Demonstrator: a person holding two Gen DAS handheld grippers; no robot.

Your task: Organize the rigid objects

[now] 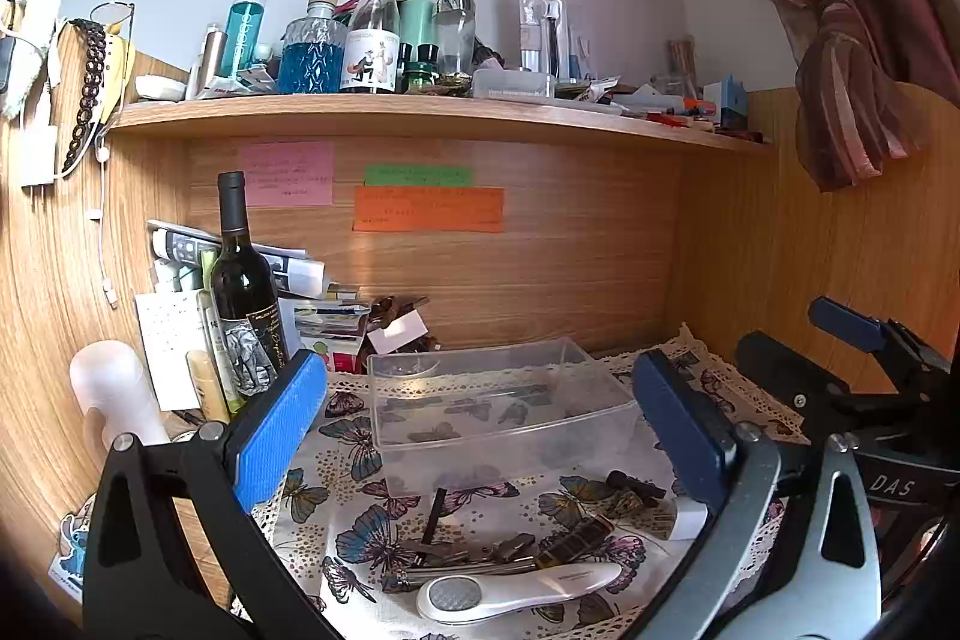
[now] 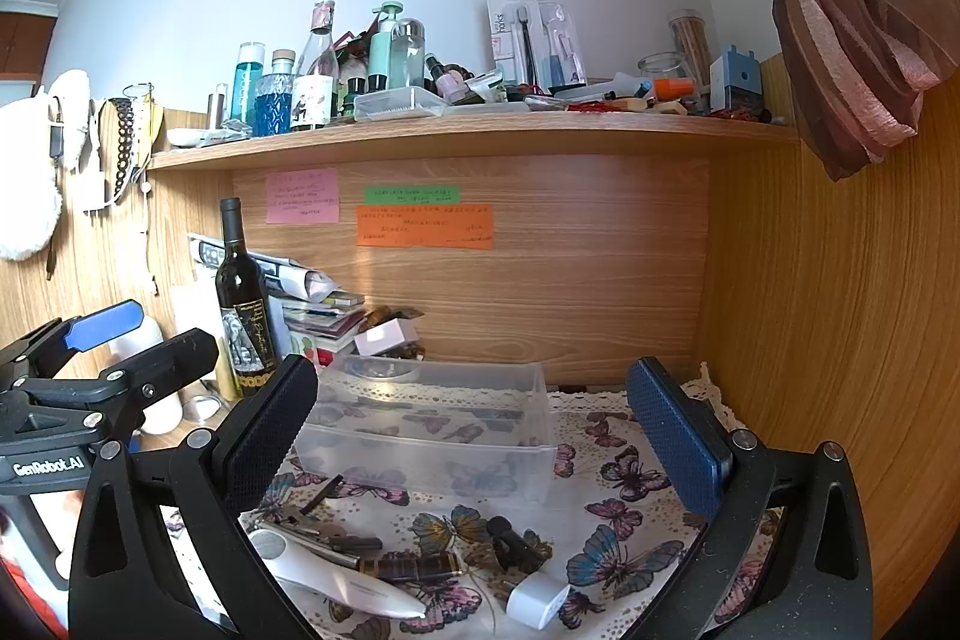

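Rigid objects — white handheld device (image 1: 516,589), keys (image 1: 456,556), dark clip (image 1: 636,487), white adapter (image 2: 537,601) — lie loose on the butterfly cloth (image 1: 360,460), just in front of the clear bin (image 1: 498,400), likely their destination. Left gripper (image 1: 480,436) and right gripper (image 2: 474,442) hover, fingers spread wide, holding nothing, apparently lining up a first pick.

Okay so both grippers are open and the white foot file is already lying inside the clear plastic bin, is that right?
Not quite. Both the left gripper and the right gripper are open, but the white foot file lies on the butterfly cloth in front of the clear plastic bin, not inside it. The left wrist view shows this.
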